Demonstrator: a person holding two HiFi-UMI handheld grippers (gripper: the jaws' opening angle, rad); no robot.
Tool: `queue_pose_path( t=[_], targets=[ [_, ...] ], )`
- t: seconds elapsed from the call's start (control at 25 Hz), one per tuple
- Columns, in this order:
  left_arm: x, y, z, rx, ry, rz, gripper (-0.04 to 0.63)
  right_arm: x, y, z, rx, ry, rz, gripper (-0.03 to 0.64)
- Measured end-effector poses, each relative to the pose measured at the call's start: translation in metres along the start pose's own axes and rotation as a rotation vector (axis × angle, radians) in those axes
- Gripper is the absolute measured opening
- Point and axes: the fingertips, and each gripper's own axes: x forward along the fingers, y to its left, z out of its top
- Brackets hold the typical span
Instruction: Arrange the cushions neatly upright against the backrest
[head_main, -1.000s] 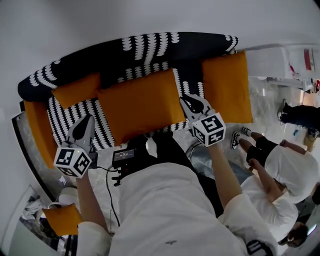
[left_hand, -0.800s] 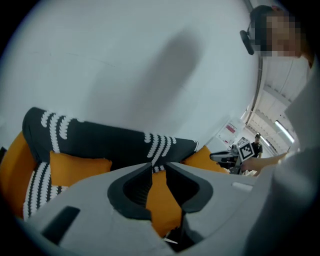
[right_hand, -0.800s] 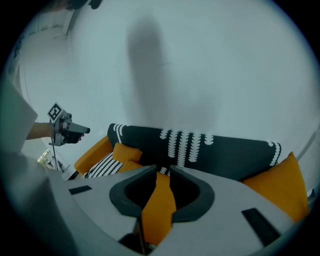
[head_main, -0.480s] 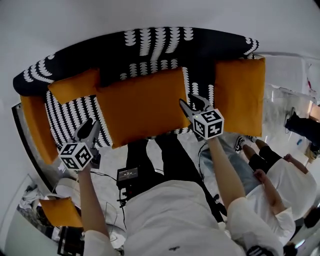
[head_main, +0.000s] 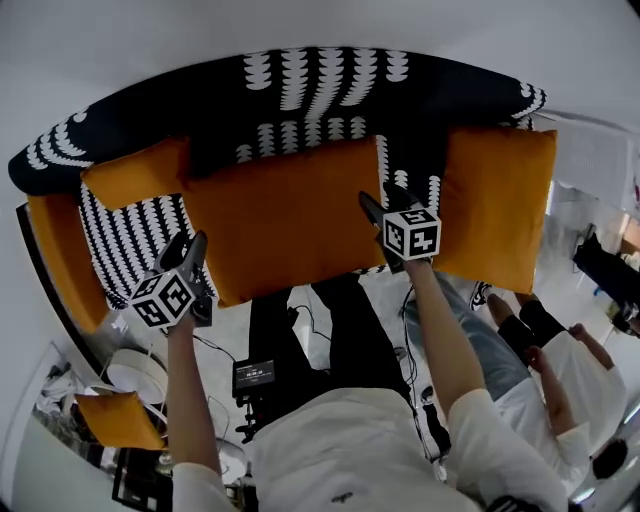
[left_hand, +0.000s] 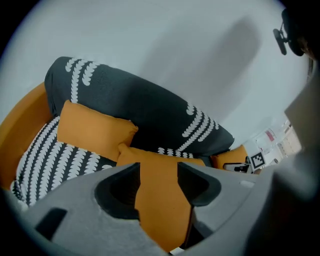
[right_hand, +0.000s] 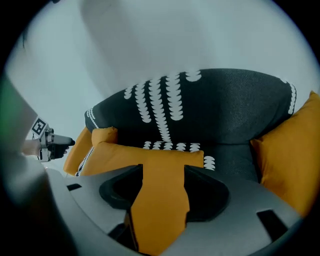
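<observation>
Head view: orange cushions (head_main: 285, 215) on patterned sofa (head_main: 320, 90).

To your right is a person (head_main: 565, 365) in a white top, low over the pale floor (head_main: 232, 330) — a second, dark figure (head_main: 605, 268) shows beyond, near a white cabinet (head_main: 598, 160). A small black box (head_main: 257, 374) with a lit screen trails cables (head_main: 215, 352) by your legs. At your lower left lies a pale round thing (head_main: 135, 375) — you cannot tell what. A plain grey wall (head_main: 320, 22) fills the top.
</observation>
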Motion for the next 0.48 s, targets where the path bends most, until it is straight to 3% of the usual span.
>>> queue_pose_path(
  t=[0.2,0.48],
  targets=[
    [0.037,0.018,-0.014,-0.042,0.057,0.009,0.275,0.036,-0.027,-0.018,0.05,0.063,-0.016,0.242],
    [0.067,0.038,-0.032,-0.039,0.143,0.021,0.314,0.071,-0.044,-0.037,0.058,0.127,-0.021,0.262]
  ],
)
